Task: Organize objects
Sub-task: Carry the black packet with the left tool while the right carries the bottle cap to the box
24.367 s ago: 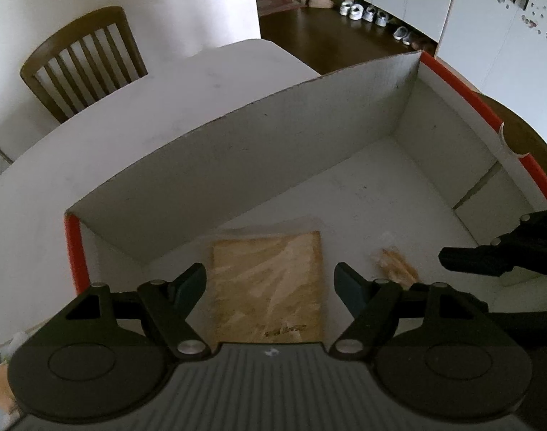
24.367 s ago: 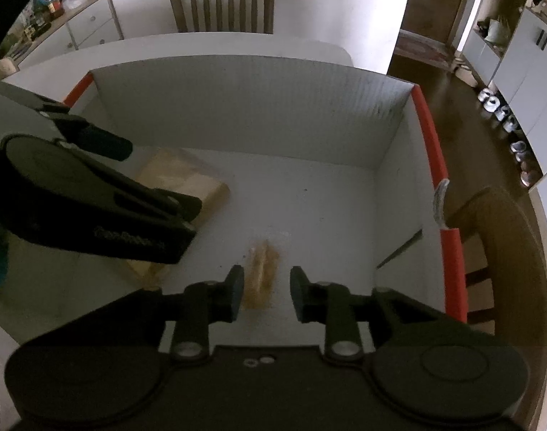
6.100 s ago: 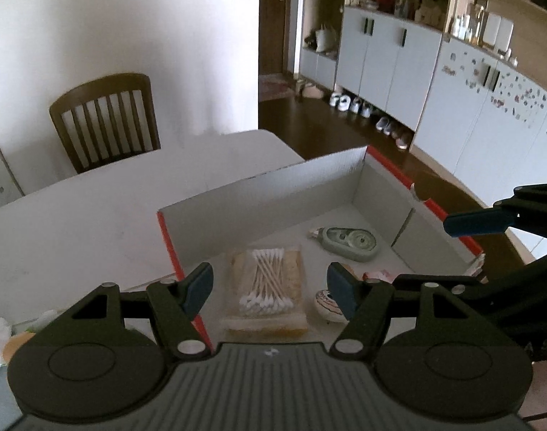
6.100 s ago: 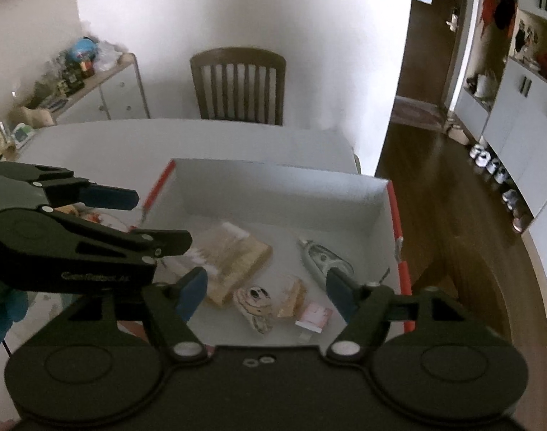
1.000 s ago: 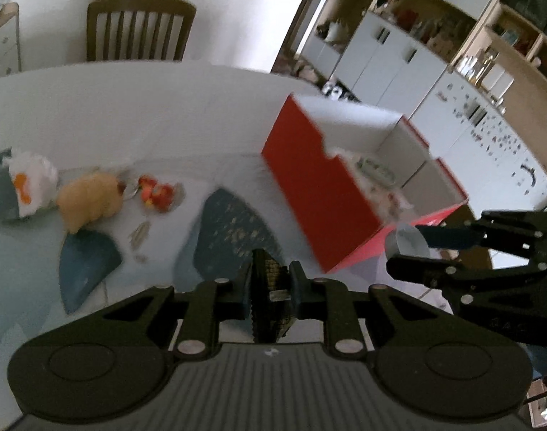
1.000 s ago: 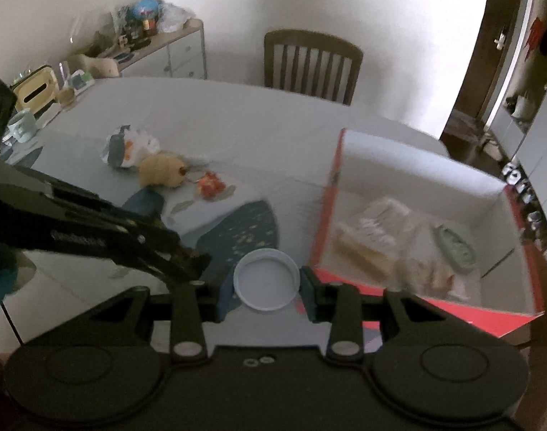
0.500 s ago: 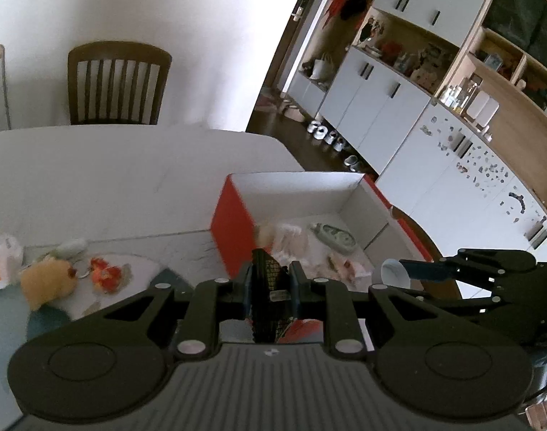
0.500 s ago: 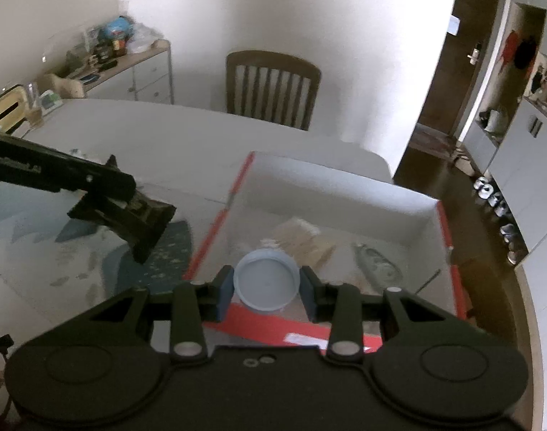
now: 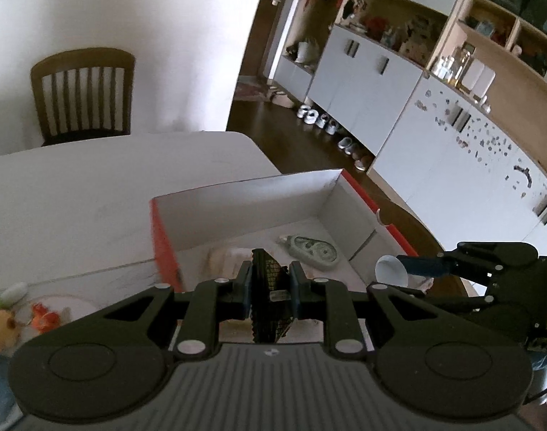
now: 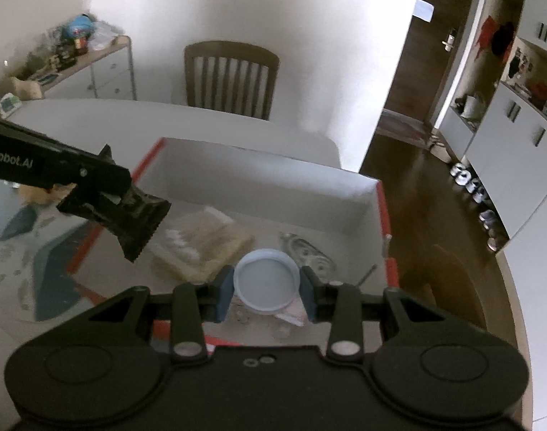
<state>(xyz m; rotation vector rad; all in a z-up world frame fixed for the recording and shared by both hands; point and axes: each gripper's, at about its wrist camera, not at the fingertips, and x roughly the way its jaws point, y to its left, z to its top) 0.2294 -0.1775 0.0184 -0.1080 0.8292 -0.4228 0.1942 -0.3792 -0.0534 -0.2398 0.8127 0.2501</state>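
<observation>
**Two items carried over the box**

The left gripper [image 9: 270, 292] is clamped on a dark packet [image 9: 270, 301]; a pale round lid [image 10: 266, 276] is pinched by the right gripper [image 10: 266, 292]. Below, cotton swabs [image 10: 187, 240] and a tape dispenser [image 9: 311, 251] are already stowed in the red box [image 10: 384, 215]; small toys [image 9: 22, 319] are left on the table.

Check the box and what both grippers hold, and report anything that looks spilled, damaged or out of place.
Nothing stands out. The left gripper is shut on a dark packet, the right gripper on a pale round lid, both above the box. The swabs pack and tape dispenser lie flat inside.
</observation>
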